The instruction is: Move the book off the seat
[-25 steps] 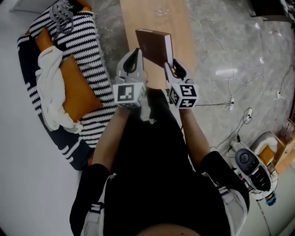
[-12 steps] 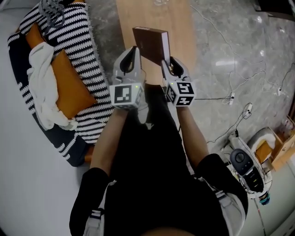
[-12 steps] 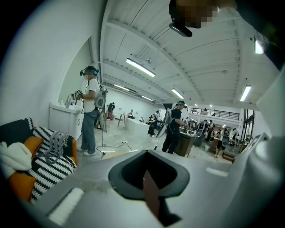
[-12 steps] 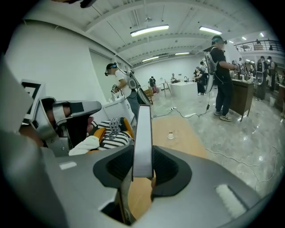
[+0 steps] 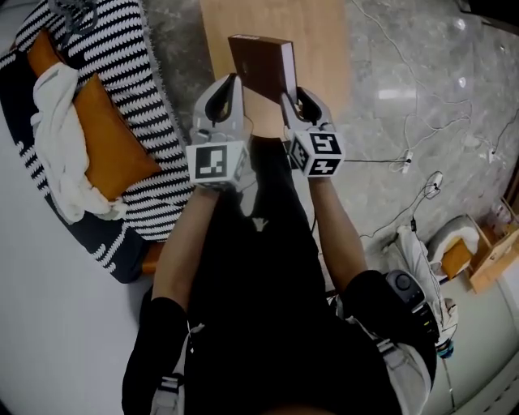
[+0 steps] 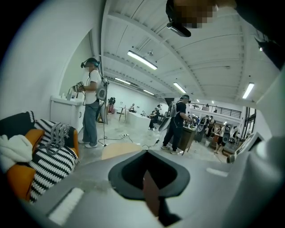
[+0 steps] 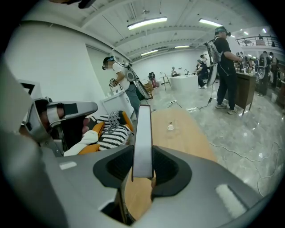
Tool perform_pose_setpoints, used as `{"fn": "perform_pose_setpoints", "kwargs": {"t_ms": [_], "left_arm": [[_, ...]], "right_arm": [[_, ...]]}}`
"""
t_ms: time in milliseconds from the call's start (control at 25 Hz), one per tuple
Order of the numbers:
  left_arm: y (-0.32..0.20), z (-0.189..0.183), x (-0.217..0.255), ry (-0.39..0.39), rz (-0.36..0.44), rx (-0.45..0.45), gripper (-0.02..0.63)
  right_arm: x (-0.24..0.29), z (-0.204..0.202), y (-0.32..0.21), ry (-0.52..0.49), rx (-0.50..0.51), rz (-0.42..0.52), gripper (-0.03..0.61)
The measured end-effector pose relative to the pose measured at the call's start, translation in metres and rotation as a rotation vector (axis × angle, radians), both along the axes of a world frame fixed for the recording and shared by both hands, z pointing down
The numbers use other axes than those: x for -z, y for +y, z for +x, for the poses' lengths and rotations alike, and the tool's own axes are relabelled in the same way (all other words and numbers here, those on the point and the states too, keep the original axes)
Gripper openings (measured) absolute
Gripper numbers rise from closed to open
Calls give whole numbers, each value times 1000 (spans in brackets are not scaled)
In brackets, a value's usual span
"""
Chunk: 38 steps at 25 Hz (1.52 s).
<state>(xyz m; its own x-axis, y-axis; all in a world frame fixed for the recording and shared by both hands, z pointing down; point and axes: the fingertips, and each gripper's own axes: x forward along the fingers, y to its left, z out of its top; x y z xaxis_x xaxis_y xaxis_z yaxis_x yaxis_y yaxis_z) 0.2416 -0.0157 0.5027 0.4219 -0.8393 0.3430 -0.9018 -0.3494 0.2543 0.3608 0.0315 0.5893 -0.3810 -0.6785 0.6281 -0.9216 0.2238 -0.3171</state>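
A dark brown book (image 5: 261,65) stands on edge in the air above the near end of a light wooden table (image 5: 276,24), clear of the seat. My right gripper (image 5: 293,96) is shut on its lower right corner. In the right gripper view the book's pale page edge (image 7: 143,142) rises straight up between the two pads of the right gripper (image 7: 143,171). My left gripper (image 5: 229,81) hangs just left of the book, jaws together and nothing held. In the left gripper view the left gripper (image 6: 147,178) shows only a thin brown sliver in its slit.
The seat, a black-and-white striped armchair (image 5: 134,73), stands to the left with an orange cushion (image 5: 105,138) and a white cloth (image 5: 57,146) on it. Cables (image 5: 405,162) trail over the marble floor at right. A small clear object (image 7: 171,127) lies on the table. Several people stand far off.
Both grippers and the book have shifted slightly forward over the table. The armchair has slid toward the left edge of the head view. The right gripper's hold on the book is unchanged.
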Motion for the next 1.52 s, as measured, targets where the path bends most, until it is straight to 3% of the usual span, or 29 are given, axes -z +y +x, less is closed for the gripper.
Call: {"fn": "perform_pose_setpoints", "kwargs": {"t_ms": [1160,1520], "left_arm": [[2,13,-96,-32,-102,-51,3],[-1,19,-110,-33,-113,-63,3]], "right_arm": [[-114,16,18,-125,-5,-182,144],[-136,33,15,-217,-67,-224,149]]}}
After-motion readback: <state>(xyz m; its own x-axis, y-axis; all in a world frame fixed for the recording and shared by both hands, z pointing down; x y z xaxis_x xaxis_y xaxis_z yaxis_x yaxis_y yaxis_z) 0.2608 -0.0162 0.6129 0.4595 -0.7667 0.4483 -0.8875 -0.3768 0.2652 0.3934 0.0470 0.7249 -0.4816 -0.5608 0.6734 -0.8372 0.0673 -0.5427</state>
